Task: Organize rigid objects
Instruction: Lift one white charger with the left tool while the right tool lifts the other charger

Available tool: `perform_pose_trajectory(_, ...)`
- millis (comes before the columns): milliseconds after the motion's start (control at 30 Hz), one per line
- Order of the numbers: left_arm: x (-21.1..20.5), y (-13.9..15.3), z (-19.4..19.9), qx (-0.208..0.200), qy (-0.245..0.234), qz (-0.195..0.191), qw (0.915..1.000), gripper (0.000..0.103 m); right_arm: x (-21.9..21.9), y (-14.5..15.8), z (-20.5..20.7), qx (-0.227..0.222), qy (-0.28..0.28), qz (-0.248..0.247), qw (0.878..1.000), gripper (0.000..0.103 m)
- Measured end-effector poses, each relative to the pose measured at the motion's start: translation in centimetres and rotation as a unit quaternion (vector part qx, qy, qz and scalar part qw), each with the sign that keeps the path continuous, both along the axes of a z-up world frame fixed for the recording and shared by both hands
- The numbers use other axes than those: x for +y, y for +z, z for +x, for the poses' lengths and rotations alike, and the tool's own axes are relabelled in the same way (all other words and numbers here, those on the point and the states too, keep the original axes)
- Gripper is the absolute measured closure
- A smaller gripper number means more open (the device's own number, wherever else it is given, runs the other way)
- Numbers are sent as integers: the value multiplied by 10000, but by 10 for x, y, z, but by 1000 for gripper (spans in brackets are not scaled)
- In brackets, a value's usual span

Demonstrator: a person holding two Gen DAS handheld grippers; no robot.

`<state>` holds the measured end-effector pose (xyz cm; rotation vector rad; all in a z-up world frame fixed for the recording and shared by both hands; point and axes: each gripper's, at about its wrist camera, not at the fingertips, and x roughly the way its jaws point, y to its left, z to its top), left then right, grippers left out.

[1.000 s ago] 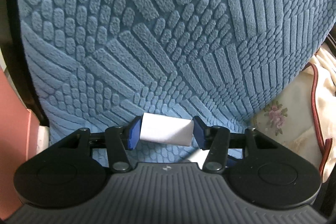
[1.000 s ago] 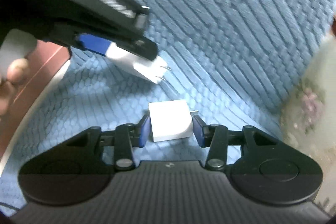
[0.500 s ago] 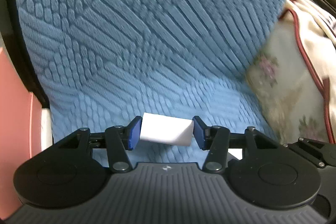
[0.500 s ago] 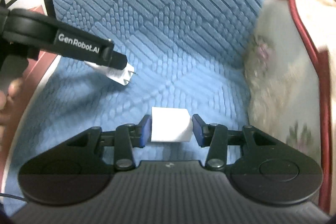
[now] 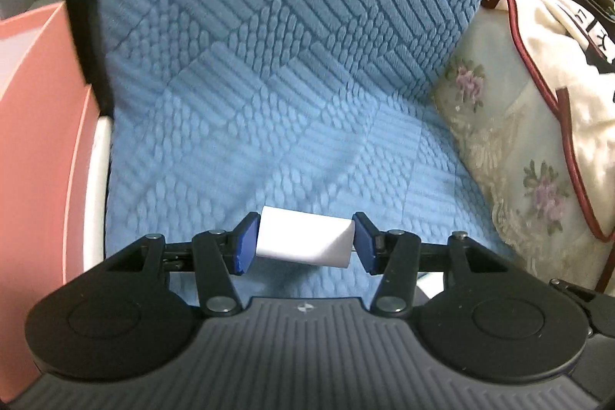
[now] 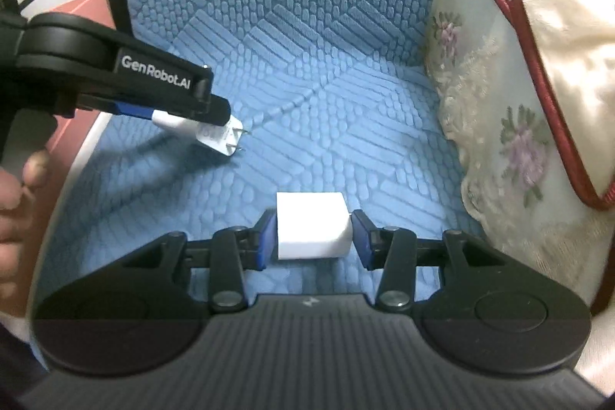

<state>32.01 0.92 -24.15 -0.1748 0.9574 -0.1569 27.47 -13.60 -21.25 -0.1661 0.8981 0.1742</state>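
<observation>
My left gripper (image 5: 303,243) is shut on a white plug adapter (image 5: 303,239), held crosswise above the blue textured seat cushion (image 5: 269,110). In the right wrist view the left gripper (image 6: 219,125) shows at the left, with the adapter (image 6: 213,137) in it and its two metal prongs pointing right. My right gripper (image 6: 313,237) is shut on a second white charger block (image 6: 311,225), held low over the cushion (image 6: 307,64).
A floral cream pillow with a dark red border (image 5: 538,156) lies to the right of the cushion, also in the right wrist view (image 6: 519,110). A pink surface (image 5: 34,141) stands at the left. The person's hand (image 6: 15,202) shows at the far left.
Both grippers have drawn back and up from the cushion with their white blocks. The seat back and the pillow now show more fully.
</observation>
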Motion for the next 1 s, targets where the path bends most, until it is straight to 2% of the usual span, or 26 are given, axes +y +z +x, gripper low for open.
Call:
perform_pose_trajectory(233, -1, -5, -39, 135, 70, 193, 9997, 46, -3, 0, -18, 25, -3, -133, 9999, 58)
perform_pose_trajectory(367, 2, -10, -51, 283, 25, 163, 9995, 46, -5, -1, -19, 40, -23, -171, 9998, 57)
perform_pose_trajectory(567, 4, -16, -54, 472, -3, 93, 9988, 44, -1, -6, -17, 1, 6, -339, 9994, 56)
perform_pose_trajectory(700, 10, -19, -51, 618, 114, -129, 9979, 42, 2, -10, -13, -73, 29, -548, 9985, 46)
perform_pose_trajectory(1000, 11, -18, -50, 637, 130, -180, 9977, 38, 8, -12, -10, -184, 188, -623, 9977, 52)
